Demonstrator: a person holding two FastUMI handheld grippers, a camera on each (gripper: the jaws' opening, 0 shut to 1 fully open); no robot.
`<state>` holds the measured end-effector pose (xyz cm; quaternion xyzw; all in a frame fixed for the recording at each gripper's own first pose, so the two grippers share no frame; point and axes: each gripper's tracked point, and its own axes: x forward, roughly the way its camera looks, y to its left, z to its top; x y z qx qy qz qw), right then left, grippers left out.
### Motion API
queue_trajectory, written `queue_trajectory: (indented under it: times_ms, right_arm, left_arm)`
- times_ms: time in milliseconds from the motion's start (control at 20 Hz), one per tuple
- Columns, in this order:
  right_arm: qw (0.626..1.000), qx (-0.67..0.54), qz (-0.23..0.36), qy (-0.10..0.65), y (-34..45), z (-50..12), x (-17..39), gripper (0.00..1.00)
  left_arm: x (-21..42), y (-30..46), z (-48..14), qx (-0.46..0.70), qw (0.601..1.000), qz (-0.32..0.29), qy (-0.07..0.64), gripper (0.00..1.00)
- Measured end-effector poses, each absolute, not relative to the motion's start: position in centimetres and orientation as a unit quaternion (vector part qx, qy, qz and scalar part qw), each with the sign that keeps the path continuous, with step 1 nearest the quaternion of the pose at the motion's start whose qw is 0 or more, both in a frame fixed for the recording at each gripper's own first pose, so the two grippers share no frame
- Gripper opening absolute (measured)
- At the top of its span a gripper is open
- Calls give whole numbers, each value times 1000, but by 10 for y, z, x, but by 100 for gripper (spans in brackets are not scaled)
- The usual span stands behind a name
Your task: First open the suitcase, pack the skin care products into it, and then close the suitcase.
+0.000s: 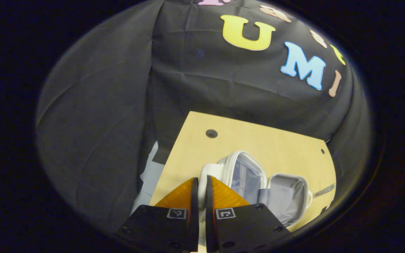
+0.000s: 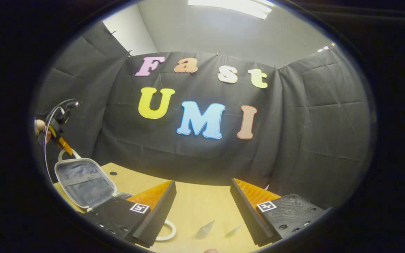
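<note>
A small white suitcase [image 1: 290,196] with grey lining lies open on the wooden table [image 1: 258,140]. Its lid [image 1: 244,175] is raised. My left gripper [image 1: 201,179] is shut on the lid's white handle [image 1: 207,172], and a white strip shows between the fingers. In the right gripper view the lid [image 2: 83,182] stands tilted at the left, with the left gripper [image 2: 63,146] above it at its handle loop. My right gripper [image 2: 202,200] hangs open over the table with nothing between its fingers. Two small pointed clear items [image 2: 206,228] lie on the table below it.
A white ring [image 2: 167,232] lies on the table beside my right gripper's left finger. A thin grey item [image 1: 323,190] rests near the table's right edge. The tabletop has a round hole [image 1: 211,133]. A hand [image 2: 40,126] holds the left gripper. Something white [image 1: 149,175] sits beyond the table's left edge.
</note>
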<state>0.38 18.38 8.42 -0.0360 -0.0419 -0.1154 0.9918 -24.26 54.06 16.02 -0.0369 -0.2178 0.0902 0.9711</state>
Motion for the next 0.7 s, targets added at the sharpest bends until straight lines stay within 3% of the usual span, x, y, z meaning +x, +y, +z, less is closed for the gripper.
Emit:
queue_trajectory:
  times_ms: [400, 600, 650, 700]
  right_arm:
    - [990, -47, -131, -16, 180, 80, 2, 94]
    - [990, -43, -138, -5, 171, 76, 6, 94]
    - [990, -38, -138, -3, 168, 75, 7, 94]
    - [990, -35, -138, -2, 165, 74, 7, 94]
  left_arm:
    - [-140, 614, 121, -73, 978, 98, -168, 16]
    - [-123, 641, 105, -85, 975, 124, -161, 27]
    - [-124, 645, 103, -83, 973, 128, -172, 37]
    - [-128, 642, 107, -86, 971, 123, -188, 38]
